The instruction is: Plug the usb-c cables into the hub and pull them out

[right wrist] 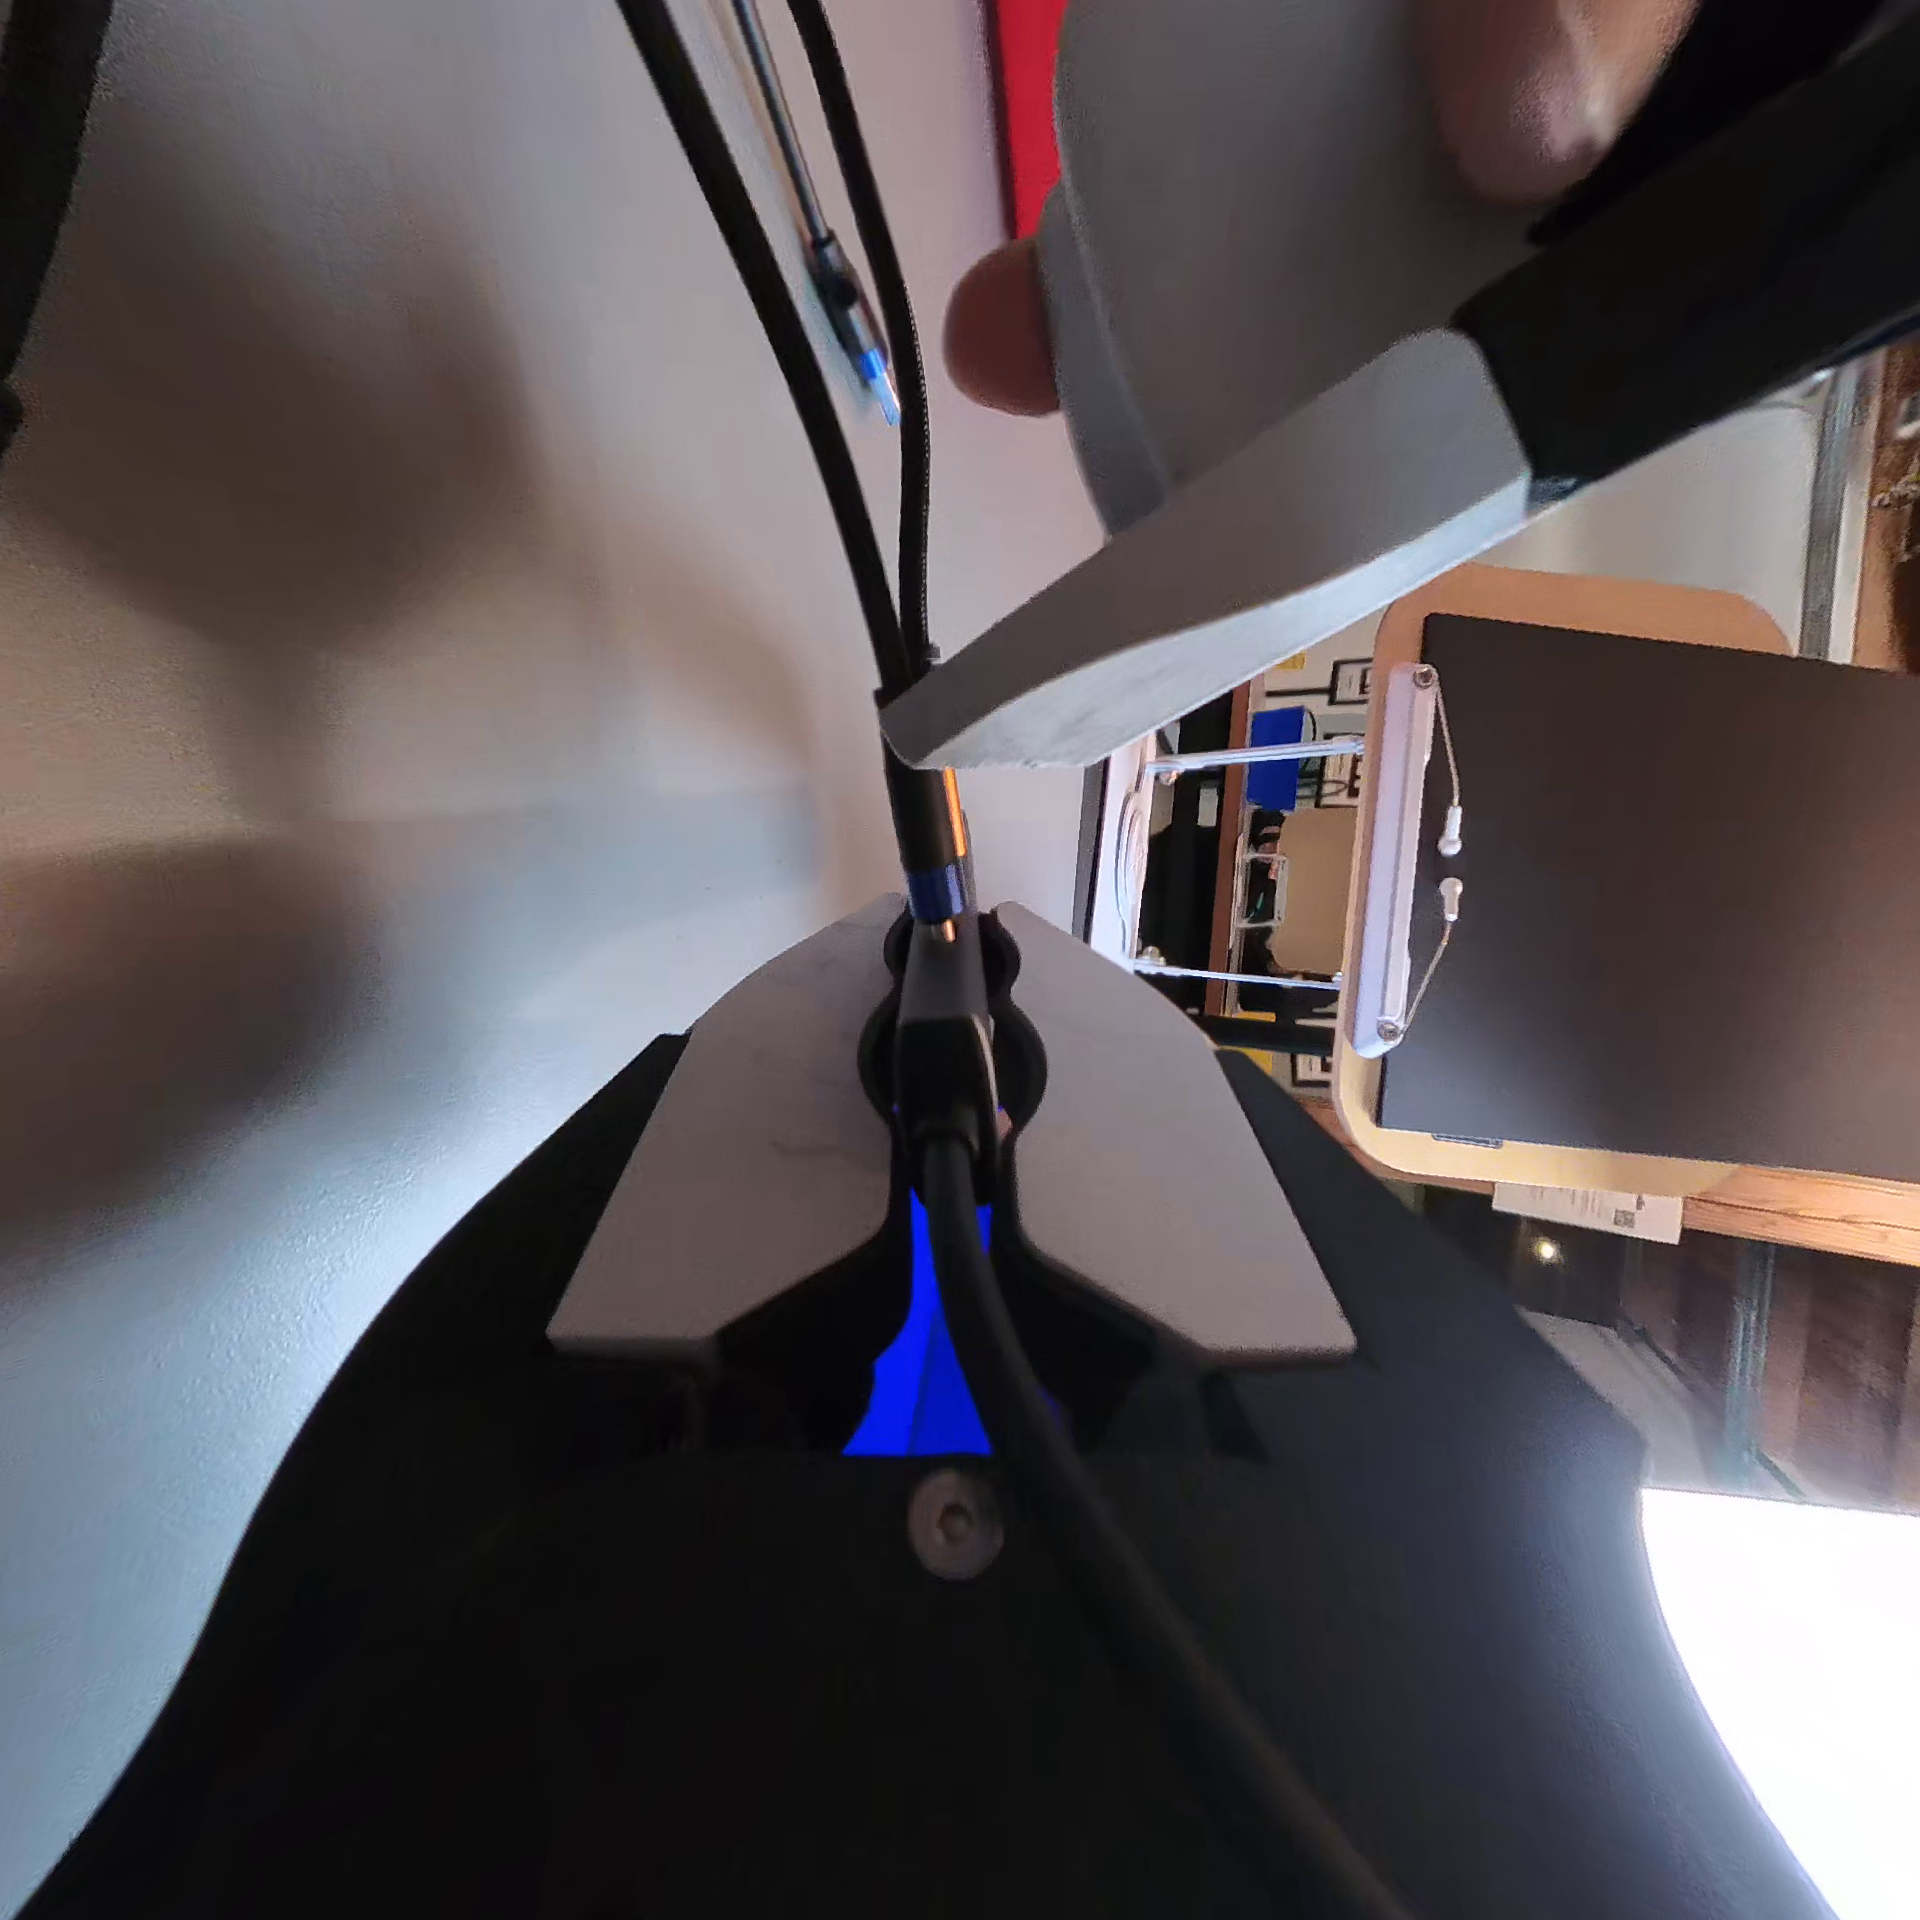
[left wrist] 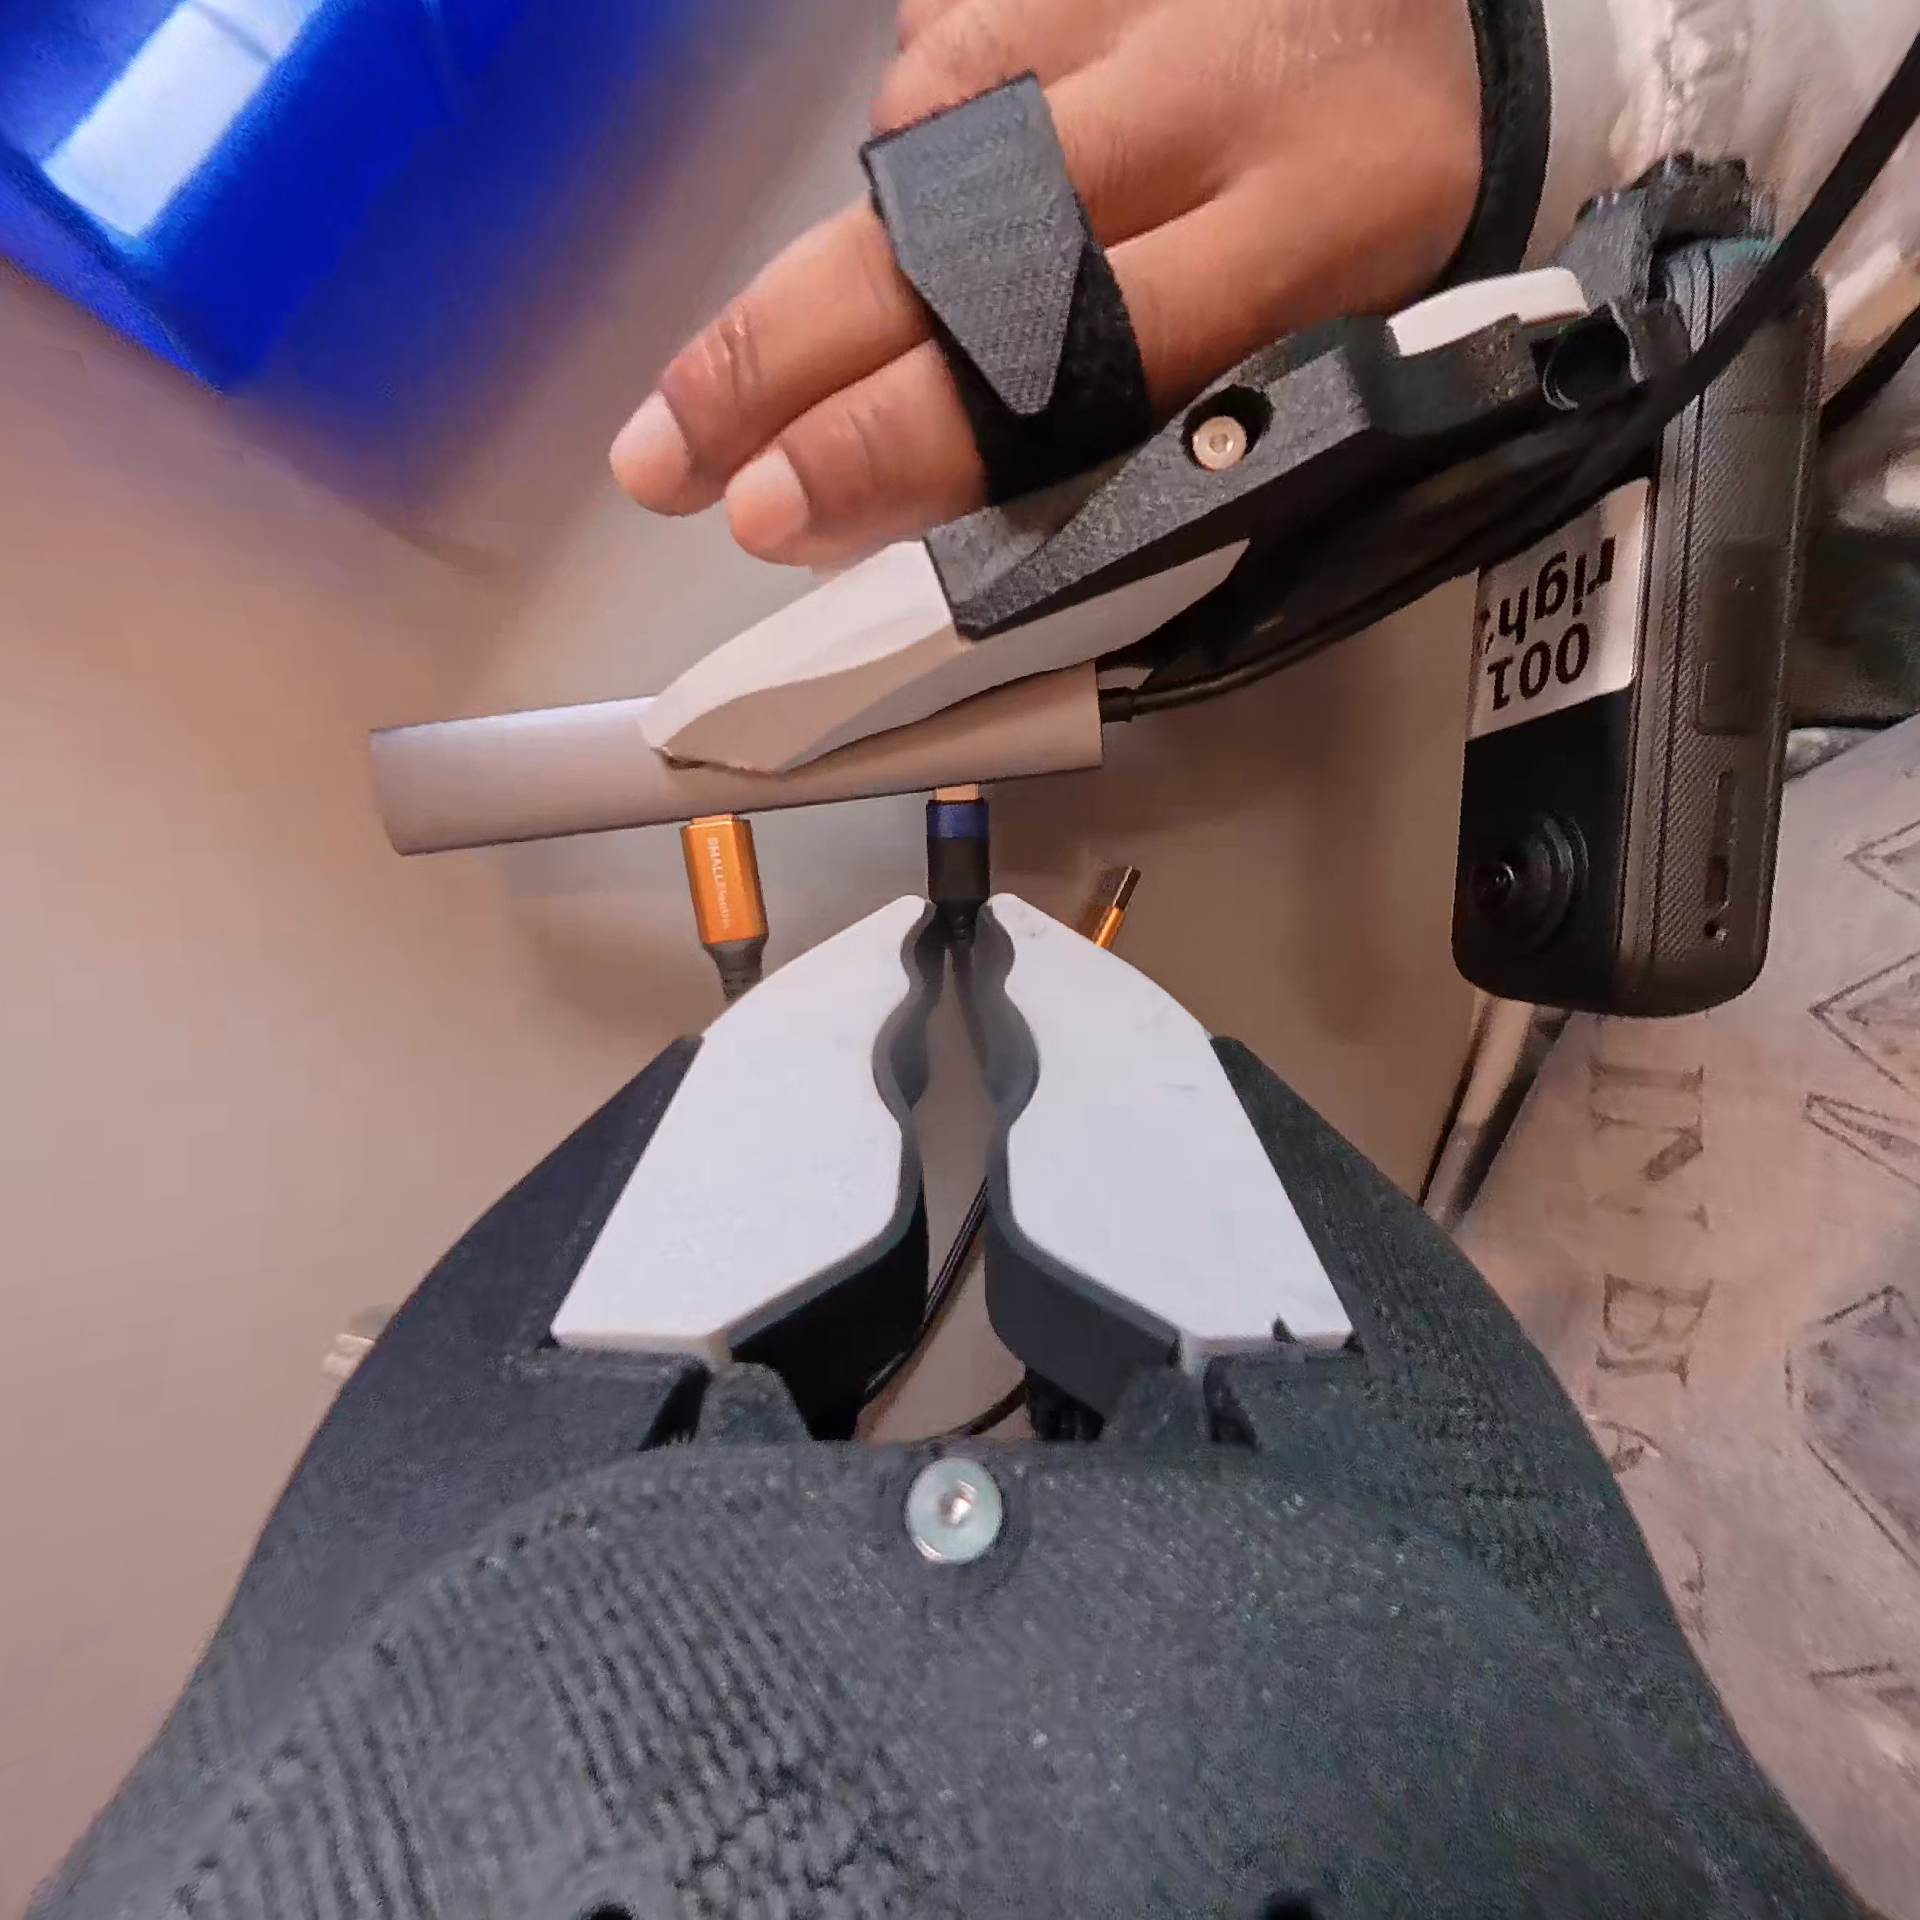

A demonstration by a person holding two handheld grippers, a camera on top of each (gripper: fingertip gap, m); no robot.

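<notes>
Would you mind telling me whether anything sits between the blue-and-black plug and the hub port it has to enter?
Nothing visible does: the blue-and-black plug, pinched by the left claw, already meets the grey hub.

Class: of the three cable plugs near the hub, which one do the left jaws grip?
The black plug with the blue band, middle one; both orange plugs hang free.

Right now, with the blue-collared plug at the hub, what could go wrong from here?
The left gripper pinches only the cable just behind the blue-collared plug, so force may strain the cable or let it slip. The right gripper holds the hub in the air, so it may twist in the grip. The plugged-in orange connector hangs close beside and could be knocked.
</notes>
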